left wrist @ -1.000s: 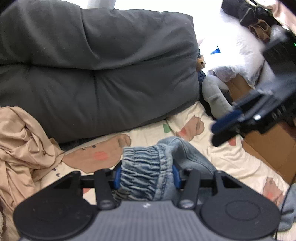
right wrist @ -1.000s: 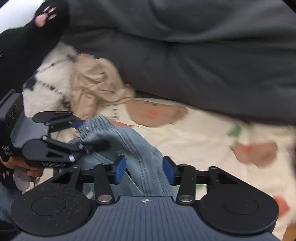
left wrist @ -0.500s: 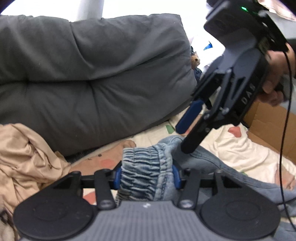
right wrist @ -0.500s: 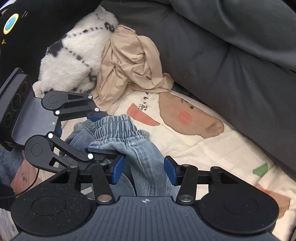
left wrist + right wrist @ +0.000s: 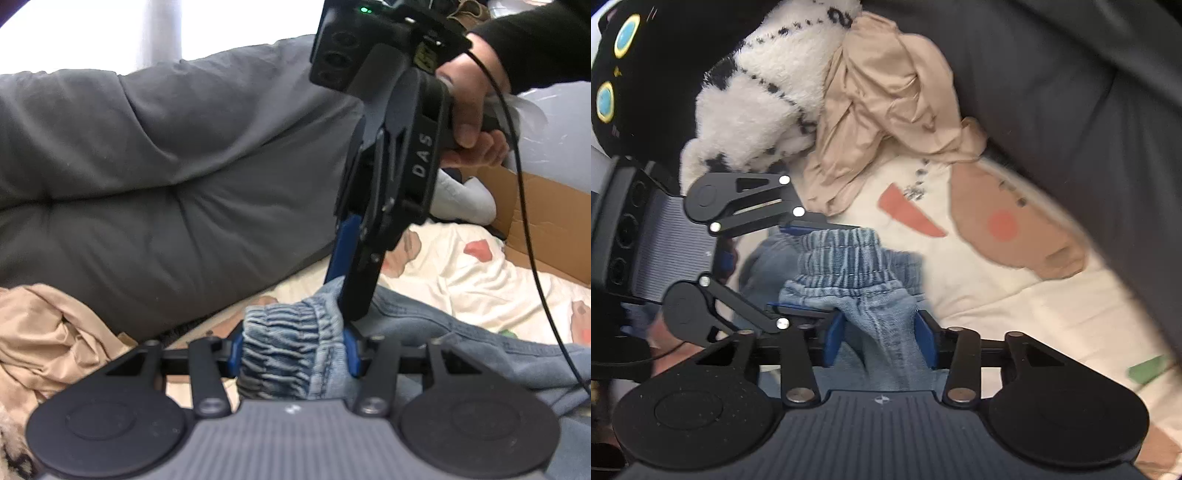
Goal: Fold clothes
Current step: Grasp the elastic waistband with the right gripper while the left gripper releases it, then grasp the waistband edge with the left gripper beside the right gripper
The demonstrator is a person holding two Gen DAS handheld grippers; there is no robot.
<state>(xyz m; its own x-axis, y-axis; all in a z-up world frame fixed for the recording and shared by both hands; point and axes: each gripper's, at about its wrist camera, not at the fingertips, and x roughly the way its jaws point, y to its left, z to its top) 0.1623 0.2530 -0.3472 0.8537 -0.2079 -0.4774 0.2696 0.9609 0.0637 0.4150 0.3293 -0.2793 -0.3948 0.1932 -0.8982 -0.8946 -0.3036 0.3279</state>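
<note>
Two handheld grippers meet over a cream printed bedsheet. The left gripper is clamped on the gathered elastic waistband of blue denim trousers, its pads pressed against the bunched cloth. The right gripper straddles the denim just below the waistband, its pads part-closed beside the cloth; whether they grip it I cannot tell. A crumpled beige garment lies at twelve o'clock from it, against a grey cushion.

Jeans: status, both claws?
Left claw shut on jeans waistband. Right claw shut on the denim beside it. Beige garment crumpled nearby, clear of both.
</note>
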